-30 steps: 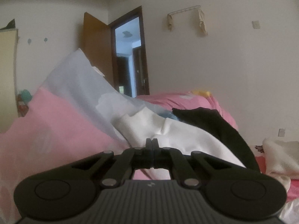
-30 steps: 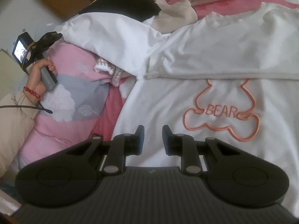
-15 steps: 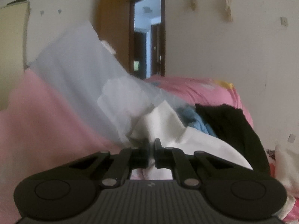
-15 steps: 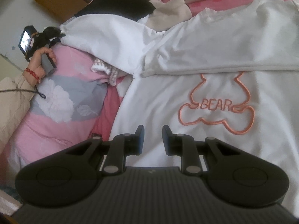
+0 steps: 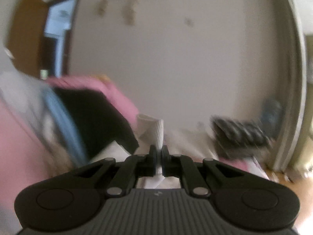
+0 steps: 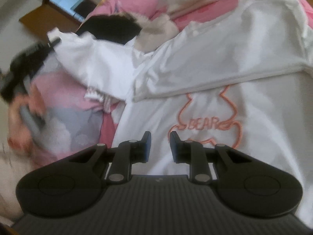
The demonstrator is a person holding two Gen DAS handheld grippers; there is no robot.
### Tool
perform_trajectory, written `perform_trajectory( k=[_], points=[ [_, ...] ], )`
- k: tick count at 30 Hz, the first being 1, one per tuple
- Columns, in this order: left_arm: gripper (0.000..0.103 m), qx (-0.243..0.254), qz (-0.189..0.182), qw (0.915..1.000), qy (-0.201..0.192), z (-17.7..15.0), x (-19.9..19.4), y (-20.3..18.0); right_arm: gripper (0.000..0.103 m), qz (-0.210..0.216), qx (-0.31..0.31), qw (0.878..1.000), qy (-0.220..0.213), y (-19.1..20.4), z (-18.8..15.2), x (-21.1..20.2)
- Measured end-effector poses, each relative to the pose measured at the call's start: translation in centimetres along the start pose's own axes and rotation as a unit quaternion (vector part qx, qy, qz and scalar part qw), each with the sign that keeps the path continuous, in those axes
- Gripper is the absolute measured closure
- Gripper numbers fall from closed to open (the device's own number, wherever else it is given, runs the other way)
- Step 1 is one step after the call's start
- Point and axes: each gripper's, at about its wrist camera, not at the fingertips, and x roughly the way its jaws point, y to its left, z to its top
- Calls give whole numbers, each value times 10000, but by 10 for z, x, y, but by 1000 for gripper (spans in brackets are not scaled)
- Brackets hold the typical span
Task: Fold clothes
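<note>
A white sweatshirt with an orange bear outline and the word BEAR lies spread on the pink bed, its upper part folded over the front. My left gripper is shut on the cuff of the white sleeve, which sticks up between its fingers. In the right wrist view that same sleeve stretches to the upper left, to the left gripper held by a blurred hand. My right gripper hovers open just above the sweatshirt's front, below the BEAR lettering, with nothing between its fingers.
A black garment and a beige one lie bunched beyond the sleeve. The pink floral bedcover shows left of the sweatshirt. In the left wrist view stand a white wall, an open brown door and dark clutter.
The left gripper closed on the white sleeve cuff and swung right with it, lifting the sleeve off the bedcover. The right gripper moved slightly nearer the BEAR print and stayed open.
</note>
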Motion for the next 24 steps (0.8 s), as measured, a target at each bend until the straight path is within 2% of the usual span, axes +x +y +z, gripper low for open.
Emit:
perform_trajectory(
  k=[3,7,8,9,10,12,13,20,22,24],
  points=[
    [97,124,-144,9981,590,-60,20,-30,82,-34,419,9991,-66,-19,-5,-5],
    [97,144,-251,9899,1385,-130,43,-53,82,-130,944,9954,-122,-42,-12,-9],
    [94,110,-299,9884,1488,-139,46,-55,82,-162,1059,9941,-142,-47,-13,-9],
    [88,44,-313,9873,1558,-147,46,-58,82,-193,1174,9928,-161,-51,-14,-10],
    [82,-54,-356,9866,1592,-150,44,-58,82,-216,1278,9914,-180,-55,-13,-10],
    [50,-265,-491,9849,1636,-154,40,-57,82,-246,1435,9892,-199,-60,-10,-9],
    [46,-335,-534,9846,1630,-155,38,-56,82,-263,1471,9886,-183,-61,-7,-7],
    [45,-719,-391,9812,1746,-161,20,-35,76,-232,1560,9875,-88,-47,24,26],
    [45,-766,-301,9798,1821,-168,17,-26,65,-127,1646,9861,-166,-44,33,36],
    [45,-747,-264,9803,1810,-171,15,-20,60,-178,1727,9845,-258,-41,40,46]
  ],
)
